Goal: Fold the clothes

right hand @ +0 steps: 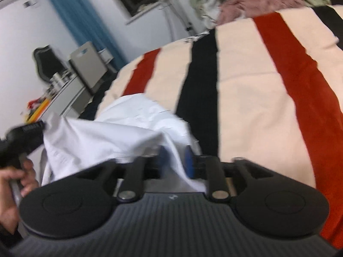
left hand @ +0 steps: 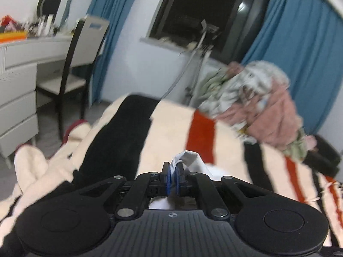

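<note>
Left tongs [left hand: 174,170] pinch white garment [right hand: 111,135] (right view shows spread); right tongs [right hand: 174,157] released.

No legible text, label, brand or number in either view; a small emblem on each tool body, lower centre of frame, is too blurred to read.

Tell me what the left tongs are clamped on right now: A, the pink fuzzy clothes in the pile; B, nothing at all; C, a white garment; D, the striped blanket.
C: the left tongs are shut with a bunched edge of the white garment pinched between their blue pads.
</note>
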{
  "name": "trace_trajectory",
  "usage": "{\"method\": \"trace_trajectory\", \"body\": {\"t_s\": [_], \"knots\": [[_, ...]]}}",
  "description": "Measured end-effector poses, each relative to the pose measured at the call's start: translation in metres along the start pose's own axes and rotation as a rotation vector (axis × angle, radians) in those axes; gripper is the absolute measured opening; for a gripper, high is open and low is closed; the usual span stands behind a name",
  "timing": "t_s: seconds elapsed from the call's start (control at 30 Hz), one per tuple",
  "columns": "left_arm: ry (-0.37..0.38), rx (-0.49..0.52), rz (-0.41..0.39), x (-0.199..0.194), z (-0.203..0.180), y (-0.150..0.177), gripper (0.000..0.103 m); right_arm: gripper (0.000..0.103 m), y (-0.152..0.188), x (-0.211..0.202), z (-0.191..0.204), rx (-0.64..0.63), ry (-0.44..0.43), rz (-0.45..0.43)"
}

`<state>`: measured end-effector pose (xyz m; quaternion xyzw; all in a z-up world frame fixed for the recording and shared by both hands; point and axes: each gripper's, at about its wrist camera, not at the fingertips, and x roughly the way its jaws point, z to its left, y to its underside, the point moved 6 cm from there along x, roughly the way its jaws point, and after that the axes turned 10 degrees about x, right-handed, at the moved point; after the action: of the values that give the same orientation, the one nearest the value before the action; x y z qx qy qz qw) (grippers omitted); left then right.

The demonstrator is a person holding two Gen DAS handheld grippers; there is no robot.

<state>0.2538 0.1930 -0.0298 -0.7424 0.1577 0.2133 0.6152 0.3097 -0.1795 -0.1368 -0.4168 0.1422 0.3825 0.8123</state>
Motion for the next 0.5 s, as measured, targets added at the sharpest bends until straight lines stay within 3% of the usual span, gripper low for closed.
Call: {"method": "trace_trajectory", "body": {"t_s": [0.03, 0.13, 0.23, 0.3, 0.37, 0.5], "knots": [[0.002, -0.011, 0.010, 0.007, 0.002, 0.002, 0.007, 0.054, -0.001, 0.000, -0.001, 0.002, 0.002, -0.013], [0.002, -0.037, 0.028, 0.016, 0.004, 0.006, 0.018, 0.054, -0.007, -0.011, 0.001, 0.009, -0.012, -0.075], [-0.030, 0.019, 0.015, 0.010, -0.004, 0.001, 0.044, 0.054, -0.013, -0.018, 0.008, 0.002, -0.011, -0.139], [-0.058, 0.075, -0.010, -0.006, -0.009, -0.004, 0.067, 0.054, -0.014, -0.021, 0.010, -0.024, 0.016, -0.165], [-0.082, 0.137, -0.034, -0.026, -0.015, -0.006, 0.076, 0.054, -0.011, -0.019, 0.010, -0.070, 0.066, -0.156], [-0.119, 0.258, -0.092, -0.069, -0.028, -0.008, 0.080, 0.054, 0.000, -0.013, 0.008, -0.173, 0.178, -0.166]]}}
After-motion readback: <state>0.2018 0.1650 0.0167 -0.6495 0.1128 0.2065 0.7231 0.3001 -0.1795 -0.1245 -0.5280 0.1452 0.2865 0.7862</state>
